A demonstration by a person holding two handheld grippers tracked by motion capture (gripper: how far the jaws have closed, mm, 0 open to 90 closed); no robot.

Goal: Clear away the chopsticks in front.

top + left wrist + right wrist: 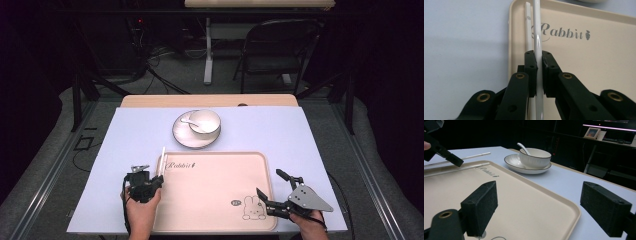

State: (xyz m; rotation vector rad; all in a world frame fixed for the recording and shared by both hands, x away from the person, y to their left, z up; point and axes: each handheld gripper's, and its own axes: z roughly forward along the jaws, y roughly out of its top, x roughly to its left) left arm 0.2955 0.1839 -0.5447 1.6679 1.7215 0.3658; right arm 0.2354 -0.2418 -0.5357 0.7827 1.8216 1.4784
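My left gripper (pixel 539 56) is shut on a white chopstick (pixel 537 30), which runs lengthwise between its pads above the left edge of the beige tray (pixel 584 70). A second white chopstick (pixel 528 30) lies just beside it on the tray, inside the left rim. In the high view the left gripper (pixel 158 179) sits at the tray's (pixel 215 200) near left side, with the held chopstick (pixel 162 159) pointing away from me. My right gripper (pixel 270 184) is open over the tray's near right corner, its pads (pixel 481 207) wide apart with nothing between them.
A white bowl (pixel 205 121) with a spoon (pixel 522 147) in it stands on a white plate (pixel 185 136) beyond the tray. A pale cloth (pixel 130 135) covers the table. A folding chair (pixel 275 45) stands behind the table.
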